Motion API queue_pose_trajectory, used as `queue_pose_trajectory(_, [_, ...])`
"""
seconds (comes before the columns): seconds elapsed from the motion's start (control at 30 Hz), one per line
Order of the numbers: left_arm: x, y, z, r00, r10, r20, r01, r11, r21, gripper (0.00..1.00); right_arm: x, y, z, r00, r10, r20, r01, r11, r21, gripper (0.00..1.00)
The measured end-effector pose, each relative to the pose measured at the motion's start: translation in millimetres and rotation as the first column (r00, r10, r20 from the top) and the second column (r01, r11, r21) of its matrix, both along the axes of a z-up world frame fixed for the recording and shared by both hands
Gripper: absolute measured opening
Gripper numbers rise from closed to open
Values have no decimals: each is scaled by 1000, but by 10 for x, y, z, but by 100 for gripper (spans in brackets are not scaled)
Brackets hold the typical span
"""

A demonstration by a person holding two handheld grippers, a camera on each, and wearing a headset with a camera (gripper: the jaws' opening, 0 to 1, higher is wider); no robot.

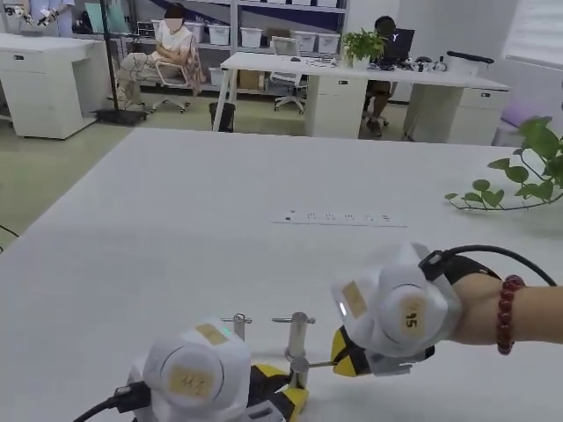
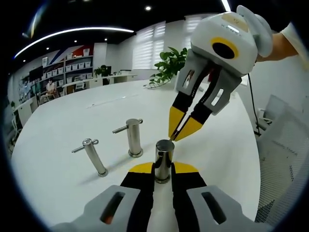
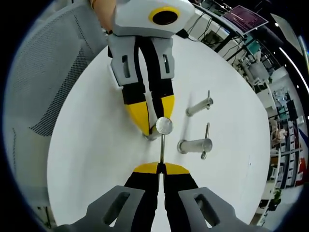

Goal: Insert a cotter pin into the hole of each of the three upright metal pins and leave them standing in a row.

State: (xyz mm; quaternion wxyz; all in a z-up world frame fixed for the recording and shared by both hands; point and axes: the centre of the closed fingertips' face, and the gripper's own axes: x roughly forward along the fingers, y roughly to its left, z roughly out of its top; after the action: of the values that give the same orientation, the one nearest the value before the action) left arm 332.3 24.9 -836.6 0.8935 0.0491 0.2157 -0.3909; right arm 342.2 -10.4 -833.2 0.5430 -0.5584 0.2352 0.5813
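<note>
Right gripper [image 3: 160, 167] is pinching the last cotter pin [image 3: 161, 150] against the third metal pin [image 2: 164, 153], which the left gripper [image 2: 163, 170] is clamping upright beside two finished pins [image 2: 133, 137], seemingly leaving one insertion.

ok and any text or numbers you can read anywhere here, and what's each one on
"15": on the round yellow sticker on the right gripper.
Blurred, not readable: the print on the square sticker on the left gripper.
Too small to read: the row of small marks printed on the table.
</note>
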Motion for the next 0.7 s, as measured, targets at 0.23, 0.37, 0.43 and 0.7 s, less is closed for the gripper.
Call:
queue_pose_trajectory(0.23, [0, -3, 0, 1000, -2, 0, 2, 1000, -3, 11, -16, 10, 45, 1000, 2, 11, -2, 1000, -4, 2])
queue_pose_trajectory(0.37, [1, -2, -1, 1000, -3, -1, 3, 1000, -4, 11, -17, 14, 47, 1000, 4, 12, -4, 1000, -3, 3])
queue_pose_trajectory(0.43, [0, -3, -1, 1000, -5, 0, 5, 1000, -4, 11, -15, 21, 53, 1000, 3, 12, -3, 1000, 3, 3])
queue_pose_trajectory(0.7, [8, 1, -5, 1000, -9, 2, 9, 1000, -11, 11, -15, 35, 60, 1000, -13, -8, 14, 999, 31, 3])
